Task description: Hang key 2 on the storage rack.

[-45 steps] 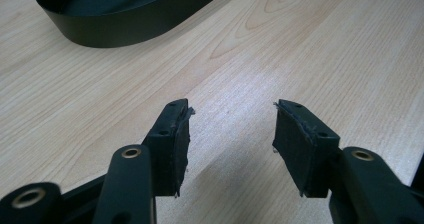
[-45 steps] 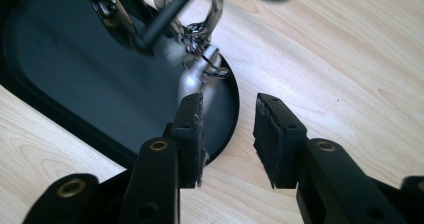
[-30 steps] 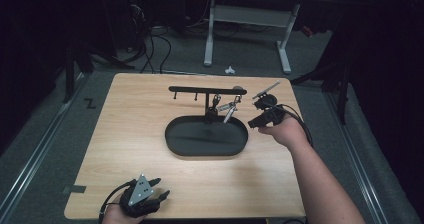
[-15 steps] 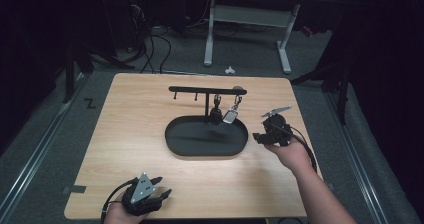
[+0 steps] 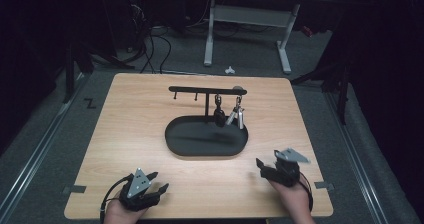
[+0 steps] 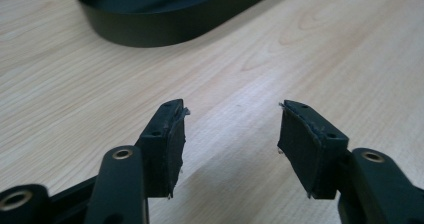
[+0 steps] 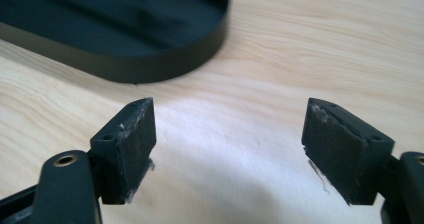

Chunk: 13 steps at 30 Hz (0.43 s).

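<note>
Both grippers, left (image 5: 150, 186) & right (image 5: 272, 168), have just been opening, nothing between them; keys (image 5: 235, 116) (small, hard, light, prob. slippery) look best pinched by the ring.

We list a table (image 5: 135, 134) of pale wood with fine grain lines; on it a matt black oval tray (image 5: 175, 143) and a black rack (image 5: 200, 89), from which hang one dark item (image 5: 219, 116) and one silvery item (image 5: 239, 118) (details too small to tell). Left gripper (image 5: 159, 183) and right gripper (image 5: 261, 165): black, each with a grey plate. Floor (image 5: 60, 129): grey.
</note>
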Available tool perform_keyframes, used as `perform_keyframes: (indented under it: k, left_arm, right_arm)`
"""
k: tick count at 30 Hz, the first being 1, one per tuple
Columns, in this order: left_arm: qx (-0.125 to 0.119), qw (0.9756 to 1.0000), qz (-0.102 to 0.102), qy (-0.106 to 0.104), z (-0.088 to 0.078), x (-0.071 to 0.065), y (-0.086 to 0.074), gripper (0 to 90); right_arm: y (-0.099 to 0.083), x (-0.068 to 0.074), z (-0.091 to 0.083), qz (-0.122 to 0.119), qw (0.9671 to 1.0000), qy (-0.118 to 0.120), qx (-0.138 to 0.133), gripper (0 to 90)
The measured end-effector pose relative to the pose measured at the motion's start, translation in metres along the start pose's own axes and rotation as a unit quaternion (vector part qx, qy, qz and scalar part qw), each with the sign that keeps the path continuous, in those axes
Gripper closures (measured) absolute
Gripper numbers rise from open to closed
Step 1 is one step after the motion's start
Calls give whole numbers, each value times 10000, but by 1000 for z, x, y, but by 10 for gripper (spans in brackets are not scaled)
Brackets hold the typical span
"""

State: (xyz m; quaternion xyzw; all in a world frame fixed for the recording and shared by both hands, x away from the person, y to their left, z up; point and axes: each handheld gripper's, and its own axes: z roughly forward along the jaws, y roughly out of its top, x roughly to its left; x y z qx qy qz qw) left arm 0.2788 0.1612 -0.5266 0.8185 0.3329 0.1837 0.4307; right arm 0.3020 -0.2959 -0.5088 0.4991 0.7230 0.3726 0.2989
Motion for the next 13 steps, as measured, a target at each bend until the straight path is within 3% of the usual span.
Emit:
perform_keyframes:
  k: [1,2,3,5,6,7,10,11,13]
  left_arm:
    - [-127,9998,-149,96,-4,1,0,426]
    - [-127,9998,-149,96,-4,1,0,425]
    - [-198,9994,-225,154,-7,1,1,420]
    - [-207,9993,-241,206,-7,1,1,416]
    - [-208,9991,-262,247,-7,0,1,414]
    - [-218,9990,-288,266,-7,0,2,408]
    - [-202,9992,-219,278,-7,-1,3,393]
    - [-256,9991,-158,295,-7,-2,5,387]
    - [-288,9991,-159,276,-6,-2,6,378]
  right_arm:
    - [-3,7,-16,-574,9978,193,-286,170]
    - [-3,7,-16,-574,9978,193,-286,170]
    - [5,9,-21,-1096,9935,48,-319,172]
    - [4,8,-19,-1062,9937,-63,-354,172]
    - [1,6,-16,-882,9958,-13,-259,170]
    - [-6,4,-6,-622,9975,303,115,159]
    - [-13,4,0,-653,9968,368,271,160]
    - [-15,1,2,-463,9973,417,390,155]
    - [-16,0,1,-372,9977,399,407,154]
